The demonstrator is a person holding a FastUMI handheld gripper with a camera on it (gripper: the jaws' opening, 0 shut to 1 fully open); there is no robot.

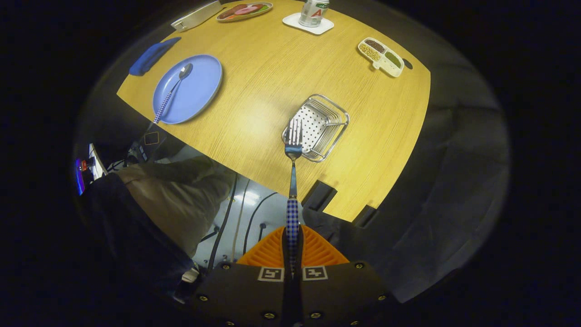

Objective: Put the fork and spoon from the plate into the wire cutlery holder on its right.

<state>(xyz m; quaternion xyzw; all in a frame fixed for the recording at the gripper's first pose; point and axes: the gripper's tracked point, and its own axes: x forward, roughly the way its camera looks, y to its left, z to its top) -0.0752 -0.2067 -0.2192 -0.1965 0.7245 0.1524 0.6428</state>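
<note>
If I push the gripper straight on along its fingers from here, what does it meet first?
Most likely the wire cutlery holder. The gripper is shut on the fork, whose tines lead and overlap the holder's near rim, so they would arrive first. How high the tines sit above it is unclear.

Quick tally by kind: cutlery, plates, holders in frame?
Cutlery: 2, the fork clamped in the gripper and the spoon
Plates: 2, the blue plate and the food plate
Holders: 1, the wire cutlery holder
Total: 5

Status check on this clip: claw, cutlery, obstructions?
Claw shut on fork, tines over wire holder. Spoon on blue plate. Nothing blocking the holder.
</note>
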